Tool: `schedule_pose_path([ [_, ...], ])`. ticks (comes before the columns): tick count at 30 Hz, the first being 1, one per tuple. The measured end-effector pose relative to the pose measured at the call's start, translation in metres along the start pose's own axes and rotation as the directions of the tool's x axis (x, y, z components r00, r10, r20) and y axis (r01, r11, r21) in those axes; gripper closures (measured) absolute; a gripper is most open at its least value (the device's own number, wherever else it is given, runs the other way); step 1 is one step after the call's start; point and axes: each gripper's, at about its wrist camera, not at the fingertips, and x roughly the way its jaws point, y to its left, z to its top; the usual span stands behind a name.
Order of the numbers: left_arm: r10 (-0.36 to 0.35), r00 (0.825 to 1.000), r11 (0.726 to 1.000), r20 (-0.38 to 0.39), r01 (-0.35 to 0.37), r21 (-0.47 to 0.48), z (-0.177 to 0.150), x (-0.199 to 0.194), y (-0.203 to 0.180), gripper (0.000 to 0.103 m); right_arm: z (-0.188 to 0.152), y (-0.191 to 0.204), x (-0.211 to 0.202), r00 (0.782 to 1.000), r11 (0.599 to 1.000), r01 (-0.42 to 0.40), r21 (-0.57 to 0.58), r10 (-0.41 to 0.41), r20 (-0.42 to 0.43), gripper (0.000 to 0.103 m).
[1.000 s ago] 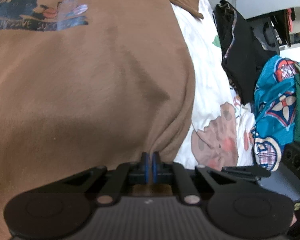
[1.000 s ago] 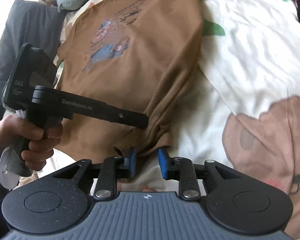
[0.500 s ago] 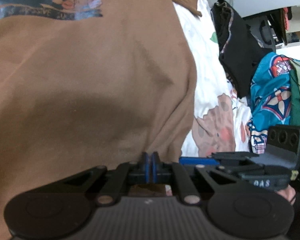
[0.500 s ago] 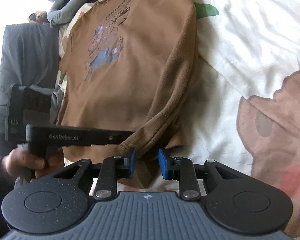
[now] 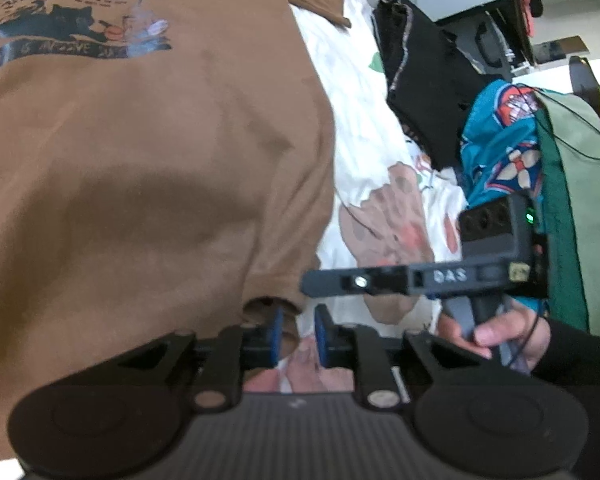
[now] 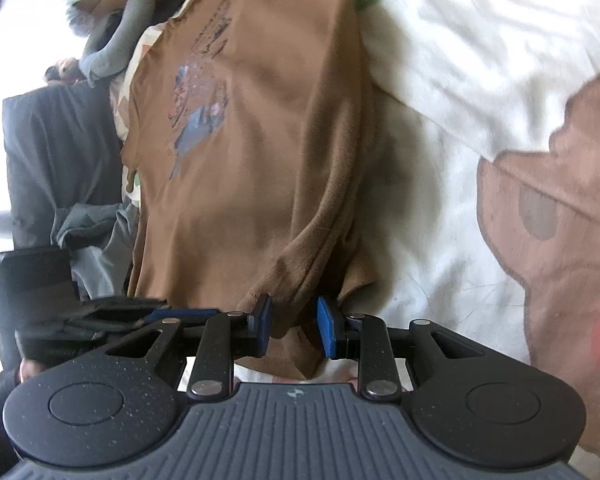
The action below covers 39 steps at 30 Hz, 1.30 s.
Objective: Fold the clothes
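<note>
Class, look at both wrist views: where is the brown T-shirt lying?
The brown T-shirt lies spread on the white printed sheet, filling the left of the left wrist view and the middle of the right wrist view, its hem at both grippers.

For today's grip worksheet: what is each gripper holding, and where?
Left gripper: nothing; jaws have just been opening, the brown T-shirt hem loose between. Right gripper straddles its hem corner; grip cannot be told.

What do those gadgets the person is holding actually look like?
Each is black plastic: the left gripper and right gripper have blue pads, two round discs and a ribbed grey body. Seen side-on, one carries white "DAS" lettering and a green light. The hand holding it wears a black sleeve.
</note>
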Motion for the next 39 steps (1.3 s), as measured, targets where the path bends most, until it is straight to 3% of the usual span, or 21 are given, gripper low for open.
schedule_pose_path([
  [2,-0.003,1.000,1.000,0.006,0.003,-0.001,-0.001,0.005,-0.001,0.075,0.001,-0.001,0.002,1.000,1.000,-0.007,0.009,0.007,0.000,0.077],
  [9,-0.003,1.000,1.000,0.013,0.003,-0.009,-0.003,0.023,0.002,0.075,0.008,-0.003,0.000,1.000,1.000,-0.009,0.025,0.008,0.004,0.077],
  [12,-0.021,1.000,1.000,0.020,0.021,-0.004,-0.003,0.028,0.001,0.077,0.011,-0.005,-0.001,1.000,0.999,-0.010,0.039,0.010,0.010,0.077],
  [15,-0.035,0.999,0.999,0.010,0.035,-0.003,-0.005,0.034,0.001,0.100,0.013,-0.008,-0.001,1.000,0.998,-0.018,0.059,0.018,0.003,0.077],
  [26,-0.104,0.995,0.995,0.013,0.104,0.014,-0.015,0.031,-0.006,0.099,0.003,-0.030,-0.003,0.993,0.973,-0.091,0.214,0.103,-0.049,0.077],
  [36,-0.128,0.992,0.991,-0.010,0.128,0.048,-0.017,0.044,-0.022,0.099,-0.007,-0.031,-0.009,0.989,0.965,-0.110,0.239,0.130,-0.069,0.078],
  [37,-0.132,0.991,0.990,-0.014,0.132,0.054,-0.017,0.044,-0.023,0.099,-0.007,-0.030,-0.010,0.989,0.966,-0.109,0.233,0.130,-0.073,0.078],
  [39,-0.140,0.990,0.987,-0.032,0.142,0.073,-0.018,0.043,-0.026,0.100,-0.008,-0.028,-0.013,0.991,0.971,-0.099,0.219,0.117,-0.072,0.089],
])
